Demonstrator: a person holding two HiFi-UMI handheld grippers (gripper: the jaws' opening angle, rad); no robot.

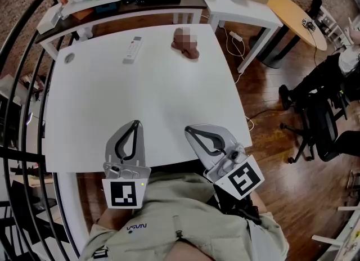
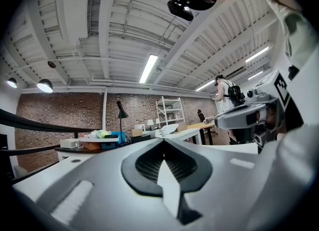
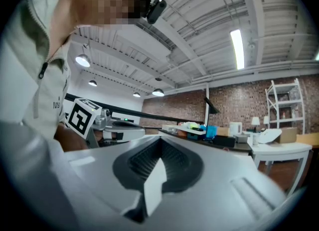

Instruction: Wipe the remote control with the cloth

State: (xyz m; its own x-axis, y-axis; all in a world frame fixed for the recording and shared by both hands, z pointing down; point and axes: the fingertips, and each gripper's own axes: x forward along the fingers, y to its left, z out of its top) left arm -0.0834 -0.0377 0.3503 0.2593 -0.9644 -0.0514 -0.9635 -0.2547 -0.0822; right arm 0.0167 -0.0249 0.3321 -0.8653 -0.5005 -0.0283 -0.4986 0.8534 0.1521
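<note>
A white remote control (image 1: 133, 49) lies on the far left part of the white table (image 1: 152, 102). A crumpled brown cloth (image 1: 185, 43) sits to its right, near the far edge. Both grippers rest at the near edge, far from these things. My left gripper (image 1: 135, 124) is shut, its jaws meeting at a point with nothing between them. My right gripper (image 1: 189, 130) is shut and empty too. In the left gripper view, the left gripper (image 2: 163, 143) points level over the tabletop; the right gripper (image 3: 160, 140) does likewise in the right gripper view. Neither gripper view shows the remote or the cloth.
A dark shelf (image 1: 112, 1) with boxes and a blue container stands behind the table. A second white table (image 1: 242, 4) and a round wooden table (image 1: 295, 15) stand at the back right. A black railing (image 1: 22, 113) runs along the left. A seated person (image 1: 332, 80) is at the right.
</note>
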